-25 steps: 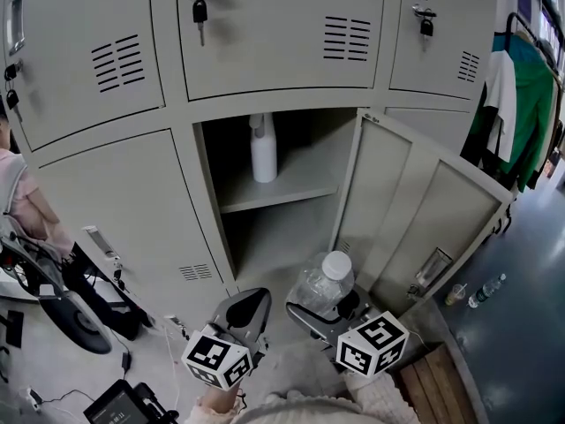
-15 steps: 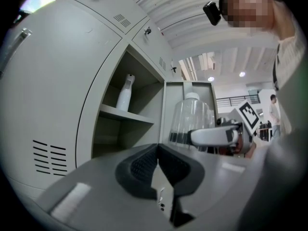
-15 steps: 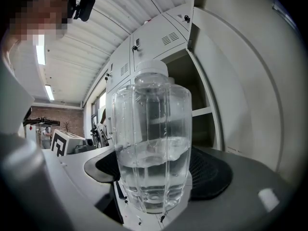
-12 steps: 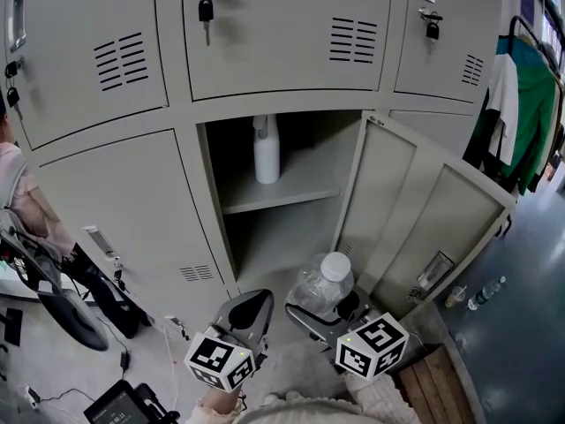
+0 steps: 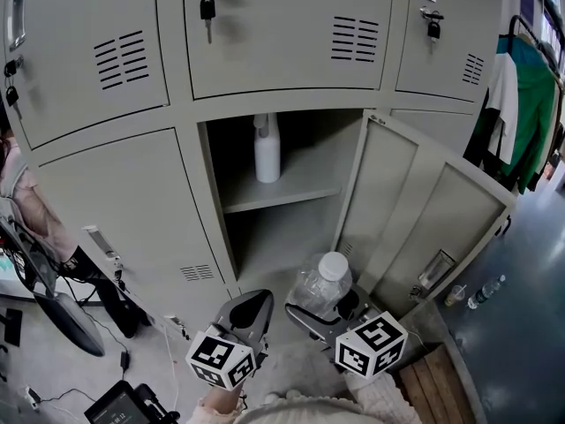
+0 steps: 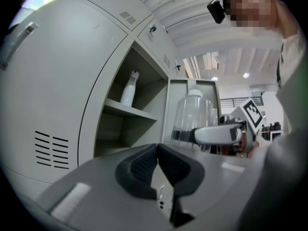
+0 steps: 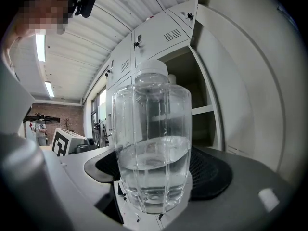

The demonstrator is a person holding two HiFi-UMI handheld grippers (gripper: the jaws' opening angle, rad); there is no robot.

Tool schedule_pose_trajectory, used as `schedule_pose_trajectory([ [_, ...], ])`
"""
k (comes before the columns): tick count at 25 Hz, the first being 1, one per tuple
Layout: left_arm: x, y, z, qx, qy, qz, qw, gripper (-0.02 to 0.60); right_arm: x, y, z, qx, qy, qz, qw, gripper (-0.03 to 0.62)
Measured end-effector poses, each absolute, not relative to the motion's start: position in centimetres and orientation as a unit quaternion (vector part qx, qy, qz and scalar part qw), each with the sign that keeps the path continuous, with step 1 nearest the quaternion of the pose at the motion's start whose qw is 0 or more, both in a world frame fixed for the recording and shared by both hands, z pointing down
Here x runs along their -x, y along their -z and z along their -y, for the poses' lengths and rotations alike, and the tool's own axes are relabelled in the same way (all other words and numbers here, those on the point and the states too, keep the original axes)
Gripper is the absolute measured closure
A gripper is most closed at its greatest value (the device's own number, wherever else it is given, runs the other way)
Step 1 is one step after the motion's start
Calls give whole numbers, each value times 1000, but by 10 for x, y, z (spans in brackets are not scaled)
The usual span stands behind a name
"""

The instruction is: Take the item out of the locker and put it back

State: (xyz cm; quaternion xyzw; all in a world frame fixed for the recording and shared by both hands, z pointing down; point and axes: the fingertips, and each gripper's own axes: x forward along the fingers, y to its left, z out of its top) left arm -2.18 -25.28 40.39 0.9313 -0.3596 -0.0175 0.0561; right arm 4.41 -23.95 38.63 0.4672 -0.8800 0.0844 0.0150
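Observation:
A clear plastic water bottle (image 5: 322,283) with a white cap, half full, stands upright between the jaws of my right gripper (image 5: 328,312), which is shut on it; it fills the right gripper view, bottle (image 7: 153,148). It hangs in front of the open locker (image 5: 291,184), below its shelf level. My left gripper (image 5: 247,312) is beside it on the left, jaws shut with nothing between them, gripper (image 6: 157,165). From the left gripper view the bottle (image 6: 192,117) and right gripper show at the right.
A white spray bottle (image 5: 267,148) stands on the locker's upper shelf (image 5: 291,191). The locker door (image 5: 415,210) hangs open to the right. Neighbouring lockers are closed, keys in locks. Clothes (image 5: 516,104) hang at far right; a chair and cables lie at left.
Both grippers and the bottle stay almost still; the view has shifted very slightly. The person at the left edge has moved a little.

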Motion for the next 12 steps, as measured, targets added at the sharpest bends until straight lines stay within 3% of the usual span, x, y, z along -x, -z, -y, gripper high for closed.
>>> schedule_pose_trajectory([
  [12,27,-405,261,-931,22,360,60,574,-41,-397,253,-468,-91,879,26,164],
])
